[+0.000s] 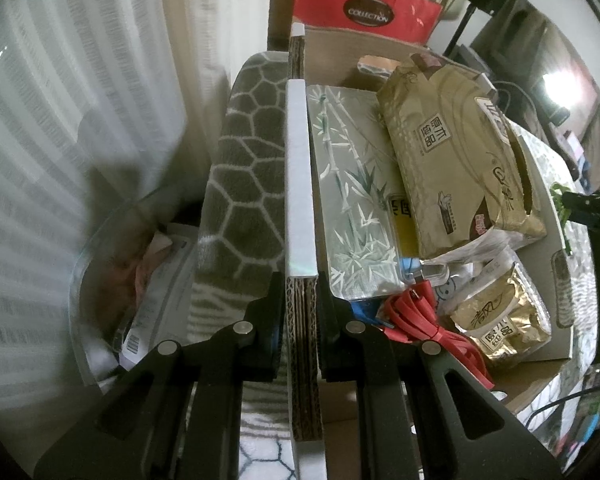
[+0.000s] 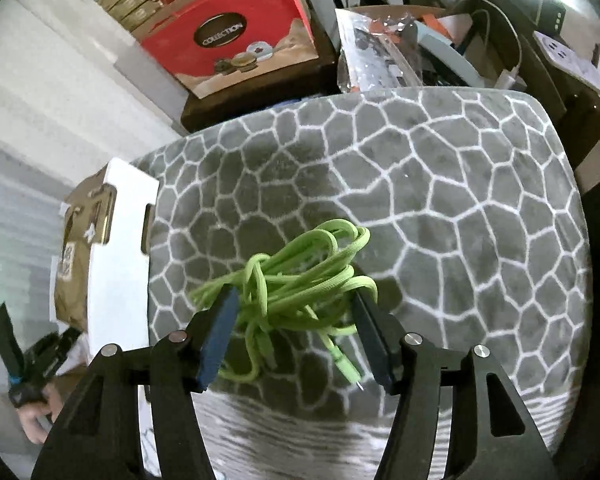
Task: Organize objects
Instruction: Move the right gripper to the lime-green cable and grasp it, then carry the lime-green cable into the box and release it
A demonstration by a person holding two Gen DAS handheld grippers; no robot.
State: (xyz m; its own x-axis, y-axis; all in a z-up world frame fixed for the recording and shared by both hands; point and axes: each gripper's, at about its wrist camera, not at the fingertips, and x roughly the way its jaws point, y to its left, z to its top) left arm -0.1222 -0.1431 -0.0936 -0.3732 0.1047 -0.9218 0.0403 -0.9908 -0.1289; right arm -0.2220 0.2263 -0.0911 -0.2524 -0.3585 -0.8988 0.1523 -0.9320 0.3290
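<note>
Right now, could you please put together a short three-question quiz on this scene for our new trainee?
1. True or false: the left gripper is clamped on the cardboard box wall.
2. What lies between the right gripper's fingers? A) a red cable B) a green cord C) a tissue pack
3. Fill in: the green cord rests on a grey ____ with a white cell pattern.

Key
1. True; both pads press the wall's edge.
2. B; the jaws stand apart around the bundle, not pressing it.
3. Cushion.
</note>
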